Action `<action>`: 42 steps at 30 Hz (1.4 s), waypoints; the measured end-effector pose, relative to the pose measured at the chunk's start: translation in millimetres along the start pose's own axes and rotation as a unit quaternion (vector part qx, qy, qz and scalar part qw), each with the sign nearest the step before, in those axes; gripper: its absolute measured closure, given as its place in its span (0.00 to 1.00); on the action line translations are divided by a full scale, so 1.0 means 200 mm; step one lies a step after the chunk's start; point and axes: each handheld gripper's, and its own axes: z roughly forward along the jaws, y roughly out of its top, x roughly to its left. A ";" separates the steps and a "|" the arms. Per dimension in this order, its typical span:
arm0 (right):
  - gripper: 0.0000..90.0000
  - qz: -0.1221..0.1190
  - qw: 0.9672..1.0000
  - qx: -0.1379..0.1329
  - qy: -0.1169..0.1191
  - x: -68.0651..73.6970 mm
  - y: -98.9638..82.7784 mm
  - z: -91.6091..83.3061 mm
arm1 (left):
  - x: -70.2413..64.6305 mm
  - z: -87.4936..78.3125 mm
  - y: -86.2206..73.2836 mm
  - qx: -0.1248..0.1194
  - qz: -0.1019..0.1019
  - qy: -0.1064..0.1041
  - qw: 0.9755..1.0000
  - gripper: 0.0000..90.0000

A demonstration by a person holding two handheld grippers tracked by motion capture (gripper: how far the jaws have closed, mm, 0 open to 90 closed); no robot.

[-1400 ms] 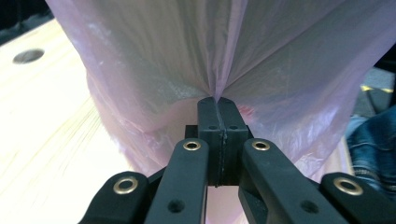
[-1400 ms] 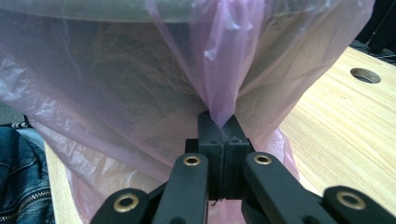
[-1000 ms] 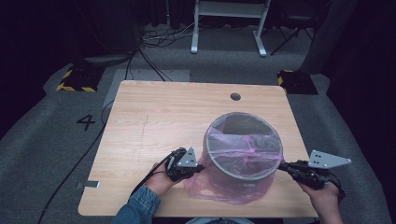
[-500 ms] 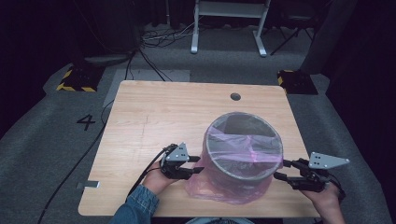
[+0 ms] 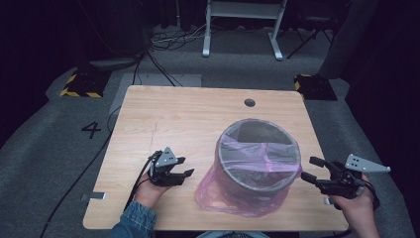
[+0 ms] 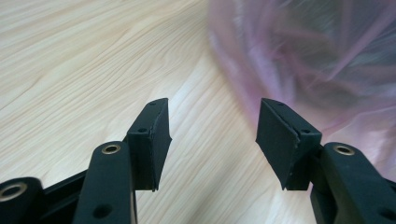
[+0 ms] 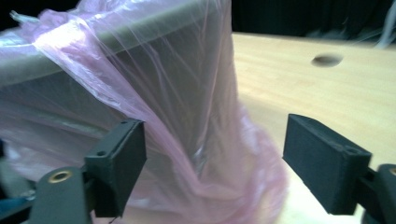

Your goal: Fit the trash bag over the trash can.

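Note:
A grey round bin stands on the wooden table, toward its front right. A thin pink plastic bag is draped over its rim and bunches around its base. My left gripper rests low on the table just left of the bag, open, with bare wood between its jaws. My right gripper hovers at the bin's right side, open, a short way off the bag. In the right gripper view the pink bag hangs over the grey bin wall close ahead.
A round cable hole sits near the table's far edge. Beyond the table are a white metal stand, floor cables and yellow-black striped blocks. The table's left half is bare wood.
My left gripper has drawn back leftward from the bag and opened. My right gripper has eased slightly away from the bin. The bag hangs loose around the bin.

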 end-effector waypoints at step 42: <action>0.27 -0.059 0.997 0.031 -0.025 0.30 0.61 0.02 | 0.13 -0.07 -0.27 0.057 -0.050 0.091 0.993 0.39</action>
